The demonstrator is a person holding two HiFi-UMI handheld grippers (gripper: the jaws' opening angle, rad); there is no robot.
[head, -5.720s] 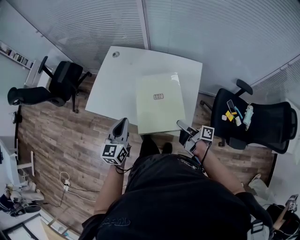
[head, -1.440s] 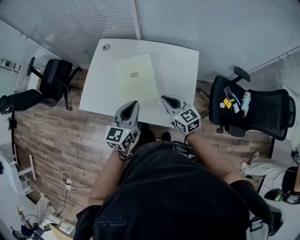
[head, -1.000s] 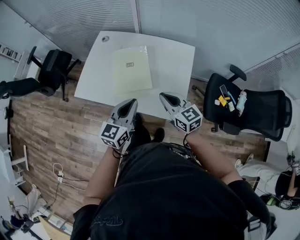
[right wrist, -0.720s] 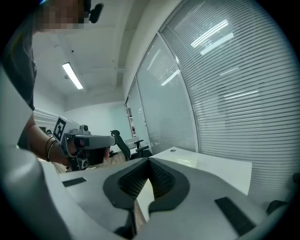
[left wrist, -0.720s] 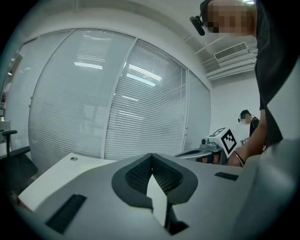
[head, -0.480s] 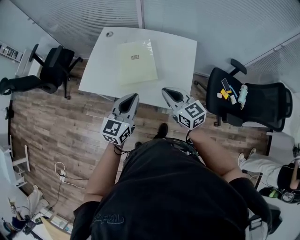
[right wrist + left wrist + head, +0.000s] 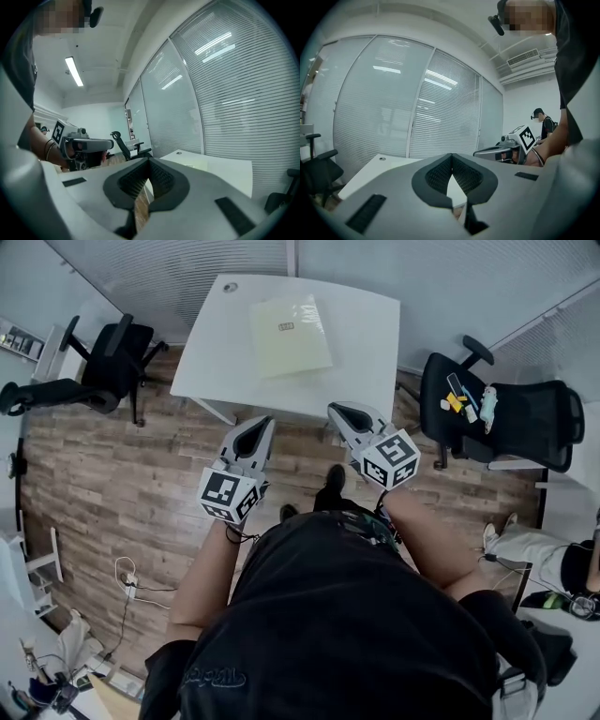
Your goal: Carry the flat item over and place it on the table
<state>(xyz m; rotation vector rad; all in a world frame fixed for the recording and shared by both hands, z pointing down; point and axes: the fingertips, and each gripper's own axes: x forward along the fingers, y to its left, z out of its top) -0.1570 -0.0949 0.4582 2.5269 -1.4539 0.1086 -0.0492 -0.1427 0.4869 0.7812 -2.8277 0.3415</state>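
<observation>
**A:** what are the jaws on the left gripper [image 7: 255, 423] doing? holding anything?

**B:** nope. In the left gripper view [image 7: 451, 156] the two tips meet right at the front. The only gap is the little diamond-shaped hollow between the ribbed pads behind them, and you just see table and floor through it. So pressed together, nothing in them.

**A:** and the right gripper [image 7: 336, 410]?

**B:** same deal. In the right gripper view [image 7: 149, 161] the tips are closed on each other and the hollow behind them is empty, only floor showing through. Neither one touches anything. They're side by side in front of the person, a bit apart, both pointing toward the table [image 7: 361, 343].

**A:** where's the flat item then?

**B:** the flat item [image 7: 291, 332] is a pale yellowish sheet-like thing with a small label near its middle. It lies flat on the white table, toward the far side and a little left of centre. It's well away from both grippers, with a strip of wood floor [image 7: 122, 479] between the gripper tips and the table's near edge.

**A:** anything else around?

**B:** a black office chair [image 7: 114, 357] left of the table, and another chair [image 7: 525, 423] on the right with some small bits on its seat.
</observation>
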